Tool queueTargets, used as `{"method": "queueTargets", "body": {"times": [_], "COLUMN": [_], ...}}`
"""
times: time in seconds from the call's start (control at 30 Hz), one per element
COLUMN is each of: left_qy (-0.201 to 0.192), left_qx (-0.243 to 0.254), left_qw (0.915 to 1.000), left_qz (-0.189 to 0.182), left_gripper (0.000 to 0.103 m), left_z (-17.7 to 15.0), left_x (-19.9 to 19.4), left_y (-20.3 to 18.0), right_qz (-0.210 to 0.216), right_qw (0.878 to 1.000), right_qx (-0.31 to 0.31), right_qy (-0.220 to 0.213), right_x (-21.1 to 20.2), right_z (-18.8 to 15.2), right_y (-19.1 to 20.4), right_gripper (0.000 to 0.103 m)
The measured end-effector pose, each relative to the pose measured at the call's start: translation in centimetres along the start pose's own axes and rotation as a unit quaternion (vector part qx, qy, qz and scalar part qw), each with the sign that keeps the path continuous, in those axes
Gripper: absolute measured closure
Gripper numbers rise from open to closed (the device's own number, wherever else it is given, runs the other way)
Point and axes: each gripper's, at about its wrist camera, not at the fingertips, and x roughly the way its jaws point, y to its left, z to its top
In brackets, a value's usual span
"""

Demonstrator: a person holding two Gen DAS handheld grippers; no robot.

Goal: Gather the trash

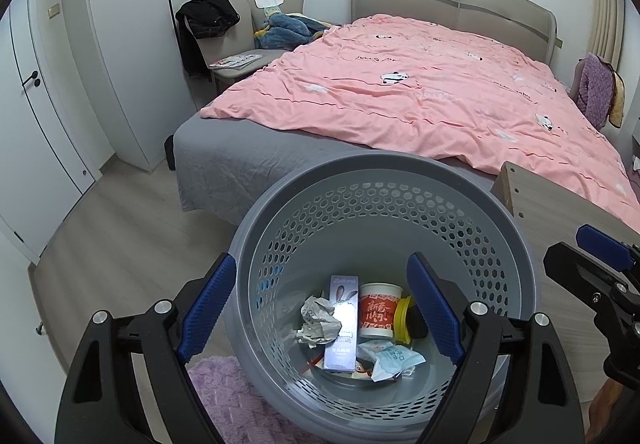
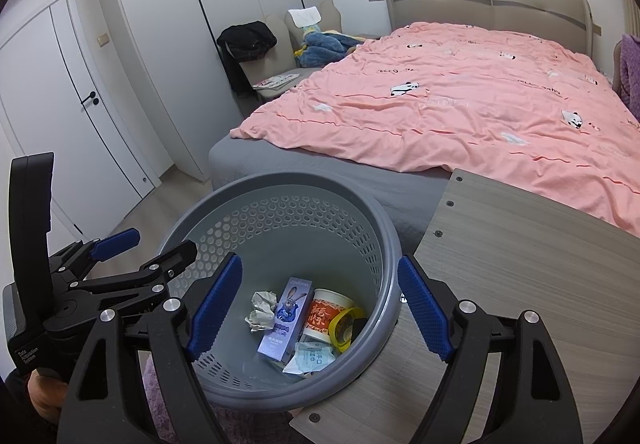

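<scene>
Across the upper right of both views, item one: the bed [image 1: 420, 84], pink duvet over a grey sheet, no litter that I can see on it. Upper left, a chair [image 1: 236, 60] with dark clothing and a magazine; too small for me to class as trash.

Lower centre, item two: the grey perforated waste basket [image 1: 496, 228], standing on the floor beside a wood-grain panel [image 2: 520, 264]. I judge it light, stiff plastic, best taken by the rim.

Item three, the left gripper [image 1: 320, 308]: fingers spread wide, empty, one pad outside the basket wall, the other over the opening. Item four, the right gripper [image 2: 320, 308]: likewise released, holding nothing, straddling the basket's right rim.

Contents of the basket, on its bottom:
- toothpaste box [image 2: 286, 318], purple card, lying slantwise; light, crushable, take it across the narrow faces.
- noodle cup [image 2: 324, 314], red and white, on its side; thin-walled, I would pinch its rim gently.
- yellow lid or ring [image 2: 344, 326], touching the cup; stiff, probably slippery.
- wet-wipe packet [image 2: 310, 358], soft film, pinch anywhere.
- crumpled paper [image 2: 262, 310], weightless, springy, grip the bulk.

By my reckoning collection is largely done.
</scene>
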Motion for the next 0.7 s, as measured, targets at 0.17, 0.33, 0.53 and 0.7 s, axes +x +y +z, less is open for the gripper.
{"method": "queueTargets", "body": {"times": [0.17,0.33,0.53,0.7], "left_qy": [0.000,0.001,0.001,0.001], "left_qx": [0.000,0.000,0.000,0.000], "left_qw": [1.0000,1.0000,1.0000,1.0000], "left_qz": [0.001,0.000,0.000,0.002], "left_gripper": [0.020,0.020,0.020,0.020], "left_z": [-0.01,-0.01,-0.01,-0.05], "left_x": [0.02,0.07,0.09,0.08], "left_y": [0.00,0.19,0.17,0.16], "right_qz": [0.000,-0.001,0.000,0.000], "right_qw": [1.000,1.000,1.000,1.000], "right_qx": [0.000,0.000,0.000,0.000], "right_qy": [0.000,0.000,0.000,0.000], "right_x": [-0.04,-0.06,0.02,-0.02], "right_z": [-0.02,-0.02,-0.01,-0.03], "right_y": [-0.03,0.00,0.03,0.01], "right_gripper": [0.024,0.024,0.024,0.024]}}
